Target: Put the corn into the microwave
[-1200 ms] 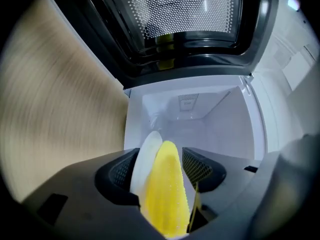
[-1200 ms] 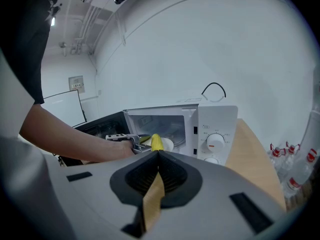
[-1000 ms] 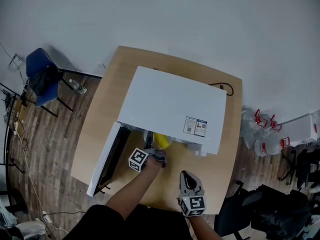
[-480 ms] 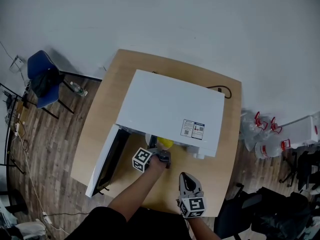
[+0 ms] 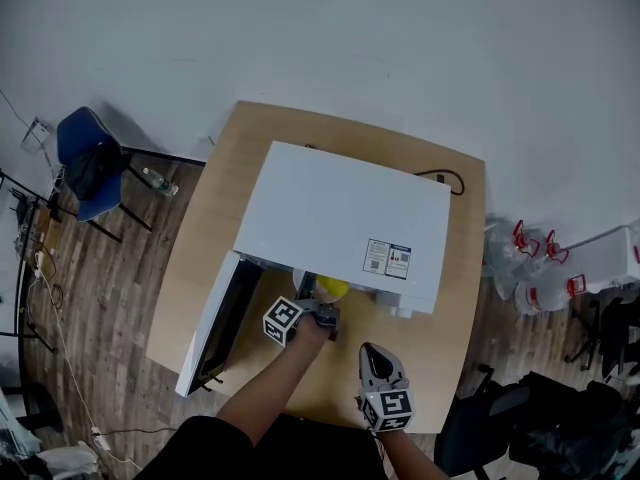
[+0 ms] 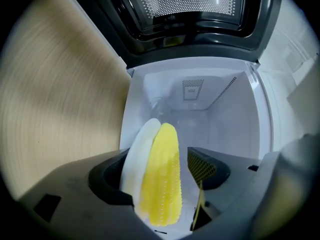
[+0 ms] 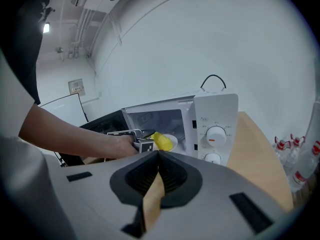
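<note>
- On the table [image 5: 455,298], 1 white microwave [image 5: 340,218] stands with its door [image 5: 215,318] swung open to the left.
- Left claw [image 5: 322,313] is at the mouth of the cavity. Its jaws have just been opening and now stand wide.
- Corn [image 6: 162,179] lies on a white plate [image 6: 137,164] between those jaws. The plate sits beside the left jaw and the right pad is clear of the corn, so there is no grip.
- Right claw [image 7: 157,171] is held back over the table's near edge, jaws together and empty.

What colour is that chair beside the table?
The chair is blue, seen best in the head view.
</note>
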Available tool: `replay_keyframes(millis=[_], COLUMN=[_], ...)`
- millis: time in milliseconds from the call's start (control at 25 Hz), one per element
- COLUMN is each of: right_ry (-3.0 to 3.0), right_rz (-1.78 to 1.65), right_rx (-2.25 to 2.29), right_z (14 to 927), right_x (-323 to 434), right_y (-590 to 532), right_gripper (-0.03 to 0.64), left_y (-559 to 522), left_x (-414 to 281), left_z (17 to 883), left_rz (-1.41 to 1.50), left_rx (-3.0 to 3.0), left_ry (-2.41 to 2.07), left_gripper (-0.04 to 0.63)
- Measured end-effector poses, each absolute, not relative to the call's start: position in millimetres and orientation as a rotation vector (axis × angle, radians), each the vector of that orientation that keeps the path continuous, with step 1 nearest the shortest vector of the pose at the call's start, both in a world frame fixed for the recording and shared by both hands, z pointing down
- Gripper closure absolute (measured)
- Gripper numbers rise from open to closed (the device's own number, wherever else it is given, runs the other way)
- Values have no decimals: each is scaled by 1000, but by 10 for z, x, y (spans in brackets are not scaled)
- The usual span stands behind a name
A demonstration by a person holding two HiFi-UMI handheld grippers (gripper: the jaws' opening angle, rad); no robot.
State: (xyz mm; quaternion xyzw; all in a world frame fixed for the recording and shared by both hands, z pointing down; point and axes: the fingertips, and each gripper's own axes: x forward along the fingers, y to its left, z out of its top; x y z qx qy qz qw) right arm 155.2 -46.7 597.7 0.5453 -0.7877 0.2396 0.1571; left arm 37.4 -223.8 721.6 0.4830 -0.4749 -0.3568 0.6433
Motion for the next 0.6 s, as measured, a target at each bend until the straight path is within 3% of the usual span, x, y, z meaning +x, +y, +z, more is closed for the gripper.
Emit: replay_keyframes(millis=[600], right_ry=[-2244], right_rz=[742], right_rx=[1579], right_z=[6051], right_x=[1568], right_y=[-606], right_gripper=[557], left_y=[-2250], left_x=[385], left_z=[7042], left_rz=[-787], left_rx=[1222], left_ry=[-966], left_gripper=[287])
